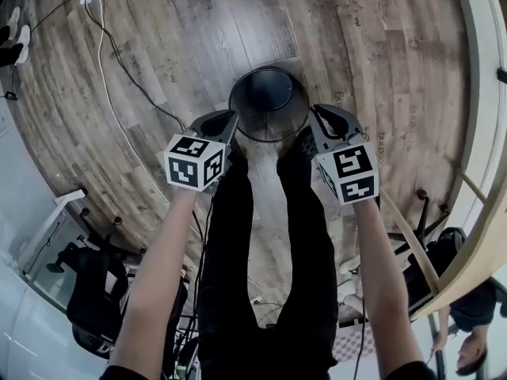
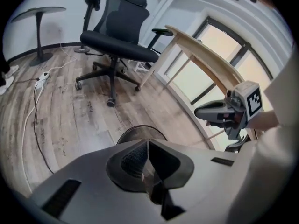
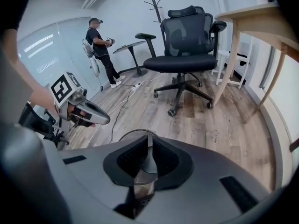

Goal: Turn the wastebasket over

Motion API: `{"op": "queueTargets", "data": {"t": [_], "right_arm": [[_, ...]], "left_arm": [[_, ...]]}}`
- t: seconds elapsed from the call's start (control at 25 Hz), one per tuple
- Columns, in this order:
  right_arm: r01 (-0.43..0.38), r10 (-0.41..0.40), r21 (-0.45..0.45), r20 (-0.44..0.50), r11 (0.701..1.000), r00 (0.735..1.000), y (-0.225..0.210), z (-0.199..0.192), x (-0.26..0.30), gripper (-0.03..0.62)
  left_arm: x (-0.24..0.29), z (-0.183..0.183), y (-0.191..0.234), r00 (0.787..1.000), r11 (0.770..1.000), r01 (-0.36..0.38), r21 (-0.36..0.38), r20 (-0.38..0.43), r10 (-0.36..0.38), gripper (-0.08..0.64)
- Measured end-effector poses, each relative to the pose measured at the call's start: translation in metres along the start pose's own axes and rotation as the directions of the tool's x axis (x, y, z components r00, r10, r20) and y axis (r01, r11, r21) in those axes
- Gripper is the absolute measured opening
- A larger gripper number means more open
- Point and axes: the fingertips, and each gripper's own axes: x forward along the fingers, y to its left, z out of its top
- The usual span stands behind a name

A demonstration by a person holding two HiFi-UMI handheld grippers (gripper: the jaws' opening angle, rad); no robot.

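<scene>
We are holding the left gripper (image 1: 228, 119), jaws closed on nothing, just beside the left rim of the wastebasket (image 1: 273, 125), which is standing mouth-up on the floor (image 1: 182, 46). The right gripper (image 1: 315, 115), also closed and empty, is flanking the other side, likely to tip it together. Only the head view is showing its open mouth; the gripper views are catching just a rim arc and an office chair (image 3: 187, 36).

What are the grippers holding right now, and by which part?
Nothing: the left gripper and right gripper both have jaws shut and empty, flanking the wastebasket.
</scene>
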Motion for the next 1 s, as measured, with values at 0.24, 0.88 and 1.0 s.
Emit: {"op": "queueTargets", "data": {"t": [0.24, 0.88, 1.0], "right_arm": [[0.027, -0.025, 0.021, -0.068, 0.999, 0.997, -0.030, -0.028, 0.051, 0.043], [0.000, 0.033, 0.116, -0.278, 0.993, 0.960, -0.047, -0.091, 0.137, 0.117], [0.001, 0.030, 0.106, -0.289, 0.994, 0.957, -0.048, -0.095, 0.143, 0.101]], "left_arm": [[0.037, -0.002, 0.040, 0.999, 0.998, -0.037, -0.042, 0.029, 0.038, 0.020], [0.101, -0.042, 0.092, 0.993, 0.999, -0.049, -0.005, -0.105, 0.048, 0.170], [0.106, -0.040, 0.094, 0.993, 0.999, -0.049, 0.016, -0.104, 0.051, 0.129]]}}
